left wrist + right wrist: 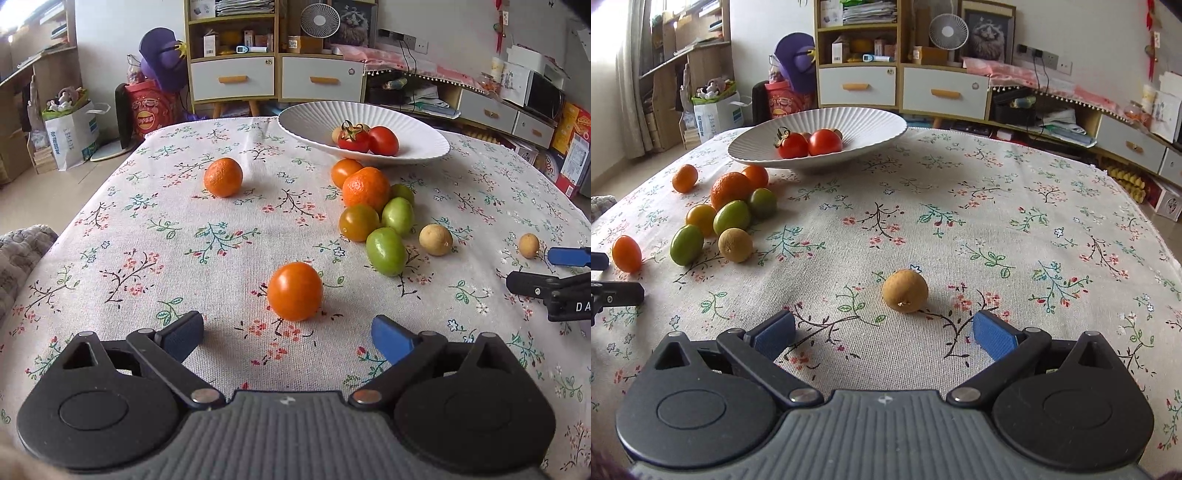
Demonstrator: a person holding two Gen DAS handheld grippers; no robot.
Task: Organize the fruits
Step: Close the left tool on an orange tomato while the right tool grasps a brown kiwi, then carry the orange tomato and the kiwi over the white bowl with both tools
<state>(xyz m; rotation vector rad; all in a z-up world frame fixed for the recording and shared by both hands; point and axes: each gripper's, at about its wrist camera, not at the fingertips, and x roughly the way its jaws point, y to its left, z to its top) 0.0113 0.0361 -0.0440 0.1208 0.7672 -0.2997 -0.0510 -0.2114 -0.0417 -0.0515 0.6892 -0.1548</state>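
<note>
Left tool (288, 338) open, orange tomato (294, 291) just ahead of its pads; right tool (884, 334) open, longan (905, 290) just ahead; white plate (314, 114) near worktop's far edge holds red tomatoes (367, 140)

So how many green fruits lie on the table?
3, all in the cluster near the plate: nearest green fruit, middle green fruit, far green fruit, partly behind the orange. Others may hide.
</note>
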